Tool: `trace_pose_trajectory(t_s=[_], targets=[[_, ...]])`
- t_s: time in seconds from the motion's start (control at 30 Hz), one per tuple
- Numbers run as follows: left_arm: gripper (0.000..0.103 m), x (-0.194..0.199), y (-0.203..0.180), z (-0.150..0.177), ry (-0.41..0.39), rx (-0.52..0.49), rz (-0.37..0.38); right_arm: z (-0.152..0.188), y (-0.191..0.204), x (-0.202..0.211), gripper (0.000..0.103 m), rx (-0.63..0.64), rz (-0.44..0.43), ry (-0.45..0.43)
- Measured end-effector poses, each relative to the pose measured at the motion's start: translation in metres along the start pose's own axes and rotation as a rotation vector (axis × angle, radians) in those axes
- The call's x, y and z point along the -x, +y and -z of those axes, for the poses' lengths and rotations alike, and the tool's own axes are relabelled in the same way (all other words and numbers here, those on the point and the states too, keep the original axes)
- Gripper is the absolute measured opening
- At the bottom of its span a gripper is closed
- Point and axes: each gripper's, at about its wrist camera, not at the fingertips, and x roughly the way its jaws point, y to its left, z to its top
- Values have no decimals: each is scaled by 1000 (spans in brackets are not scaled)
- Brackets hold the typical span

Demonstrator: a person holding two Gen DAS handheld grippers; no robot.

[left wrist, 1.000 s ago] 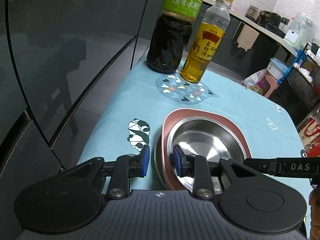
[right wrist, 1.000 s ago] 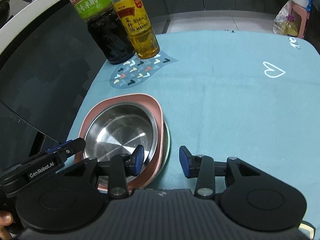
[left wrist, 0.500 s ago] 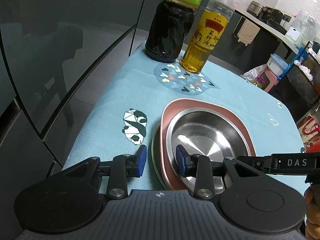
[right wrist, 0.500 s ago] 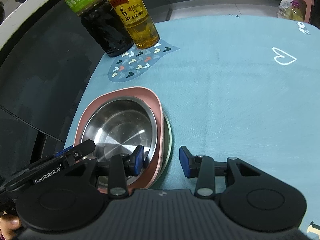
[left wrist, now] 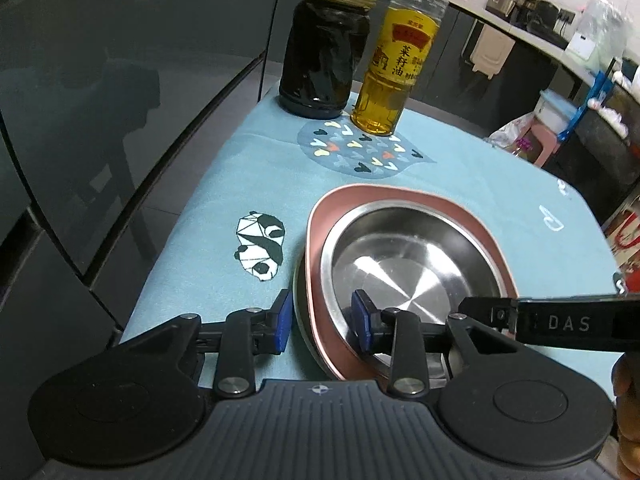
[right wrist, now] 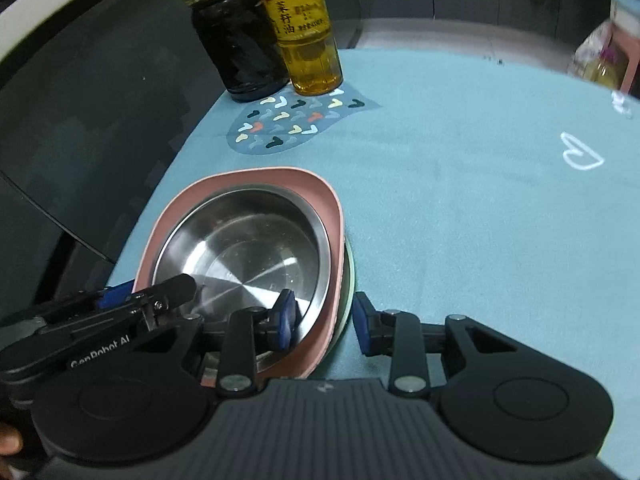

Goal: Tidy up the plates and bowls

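Observation:
A steel bowl (left wrist: 404,260) sits nested in a pink plate (left wrist: 320,216), which lies on a pale green plate (right wrist: 349,276) on the blue cloth. My left gripper (left wrist: 322,322) is open, its jaws straddling the near left rim of the stack. My right gripper (right wrist: 322,320) is open, its jaws straddling the near right rim of the same stack; the steel bowl (right wrist: 244,248) and pink plate (right wrist: 256,176) show there too. Each gripper's finger shows in the other's view.
A dark vinegar bottle (left wrist: 326,60) and a yellow oil bottle (left wrist: 394,76) stand at the far edge of the cloth, by a heart-pattern patch (left wrist: 360,152). A panda print (left wrist: 260,246) lies left of the stack. Dark glass panels run along the left.
Both grippers have moved forward and lower over the stack's near rim. The stack has not moved, and both stay open.

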Motion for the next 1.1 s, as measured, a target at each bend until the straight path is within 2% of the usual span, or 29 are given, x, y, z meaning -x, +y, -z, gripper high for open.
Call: trace_pose_trajectory(t_s=[0.17, 0.6, 0.9, 1.1], targets=[[29, 12, 0, 1, -8, 3, 15, 2, 1, 15, 12, 20, 12, -49], [27, 56, -15, 5, -65, -4, 33, 17, 0, 54, 12, -23, -13, -88], [27, 94, -43, 22, -101, -43, 71, 43, -11, 98, 12, -41, 1, -140], [27, 112, -61, 41, -98, -63, 103, 68, -22, 123, 12, -70, 12, -154]])
